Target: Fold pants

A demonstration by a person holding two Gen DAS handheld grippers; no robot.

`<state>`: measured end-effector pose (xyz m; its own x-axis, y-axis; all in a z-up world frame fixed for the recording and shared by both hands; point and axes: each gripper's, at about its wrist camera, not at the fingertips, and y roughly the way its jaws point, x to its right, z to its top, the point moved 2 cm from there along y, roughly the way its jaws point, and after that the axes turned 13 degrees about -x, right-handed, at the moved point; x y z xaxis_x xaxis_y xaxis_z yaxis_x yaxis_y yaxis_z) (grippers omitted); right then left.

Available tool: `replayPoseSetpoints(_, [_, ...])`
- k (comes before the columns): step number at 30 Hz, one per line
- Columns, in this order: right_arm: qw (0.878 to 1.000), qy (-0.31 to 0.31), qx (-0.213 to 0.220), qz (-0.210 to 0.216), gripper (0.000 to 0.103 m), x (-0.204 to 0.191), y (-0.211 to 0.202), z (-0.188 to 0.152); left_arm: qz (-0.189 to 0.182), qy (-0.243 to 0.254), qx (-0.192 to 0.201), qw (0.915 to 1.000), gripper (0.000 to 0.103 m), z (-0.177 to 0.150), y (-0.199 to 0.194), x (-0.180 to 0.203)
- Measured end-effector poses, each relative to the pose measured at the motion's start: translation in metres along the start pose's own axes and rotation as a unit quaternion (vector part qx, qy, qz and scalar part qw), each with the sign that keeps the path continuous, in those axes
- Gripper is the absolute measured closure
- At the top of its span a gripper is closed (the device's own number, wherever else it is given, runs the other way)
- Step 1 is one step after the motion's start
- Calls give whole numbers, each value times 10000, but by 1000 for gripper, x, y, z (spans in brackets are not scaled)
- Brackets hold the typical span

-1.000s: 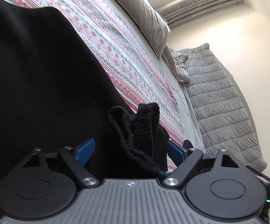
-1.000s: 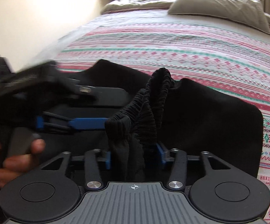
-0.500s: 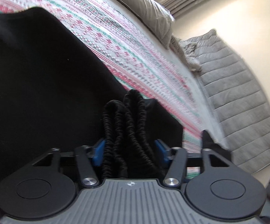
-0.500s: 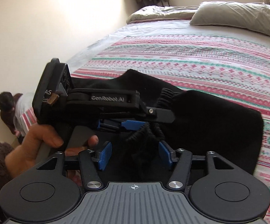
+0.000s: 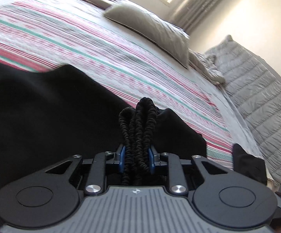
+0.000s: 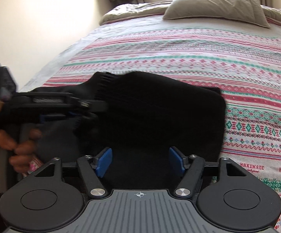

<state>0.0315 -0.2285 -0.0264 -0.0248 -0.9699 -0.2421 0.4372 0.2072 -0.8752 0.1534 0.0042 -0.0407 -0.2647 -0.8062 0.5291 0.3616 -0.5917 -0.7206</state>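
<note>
The black pants (image 6: 160,112) lie on the bed (image 6: 189,58), over the striped cover's near part, with the pillow (image 6: 216,5) well beyond them at the head end. Their far edge runs roughly level across the cover, and the far right corner (image 6: 219,92) sits squared off, with bare striped cover beside it on the right and all the way up to the pillow.

The left claw (image 5: 136,160) is pressed together on the bunched elastic waistband (image 5: 138,120), which stands up in ribbed loops between the blue pads (image 5: 122,158). Beyond the pants in this view the cover stretches open up to a pillow (image 5: 156,33), with a grey quilt (image 5: 257,89) along the bed's right edge. In the right wrist view this claw reaches in from the left, gripped by a hand (image 6: 2,151), its tip at the pants' left edge near a ribbed cuff (image 6: 103,85); that part is blurred.

The right claw (image 6: 140,162) is spread wide, its blue pads (image 6: 103,162) well apart and holding nothing, with only flat black fabric showing between them. It sits over the pants' near edge, the fold's right side just beside its right finger.
</note>
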Motion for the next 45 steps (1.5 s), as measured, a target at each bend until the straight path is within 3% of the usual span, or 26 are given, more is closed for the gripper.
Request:
replayPoseSetpoints(9, [9997, 98, -175, -169, 37, -6, 21, 11, 737, -568, 720, 9931, 79, 4, -80, -89])
replayPoseSetpoints(13, [9996, 0, -236, -144, 36, -16, 31, 15, 866, -952, 839, 9881, 79, 0, -100, -127])
replayPoseSetpoints(19, [9992, -184, -319, -128, 33, -30, 43, 20, 913, -1082, 1064, 9842, 78, -3, -119, -150])
replayPoseSetpoints(21, [9991, -206, -354, -137, 32, -34, 48, 21, 1227, -1066, 1079, 9808, 76, -4, -119, -152])
replayPoseSetpoints(23, [9988, -221, -403, -152, 32, -35, 52, 21, 1869, -1057, 1279, 9683, 68, -3, -120, -148])
replayPoseSetpoints(24, [9987, -226, -428, -169, 32, -34, 53, 20, 2083, -1028, 1353, 9632, 60, -4, -125, -148])
replayPoseSetpoints(25, [9986, -225, -450, -191, 32, -35, 55, 21, 2105, -1019, 1446, 9615, 55, -6, -131, -147])
replayPoseSetpoints(28, [9984, -214, -471, -213, 28, -34, 55, 20, 1570, -976, 1722, 9676, 46, -14, -149, -142])
replayPoseSetpoints(32, [9987, -110, -481, -118, 28, -30, 51, 18, 1131, -460, 1701, 9778, 40, -22, -148, -114])
replayPoseSetpoints(39, [9978, 93, -630, 171, 28, -25, 50, 12, 809, 535, 1252, 9874, 35, -33, -112, -68])
replayPoseSetpoints(45, [9976, 82, -664, 198, 28, -27, 49, 7, 1006, 827, 651, 9893, 35, -36, -77, -62])
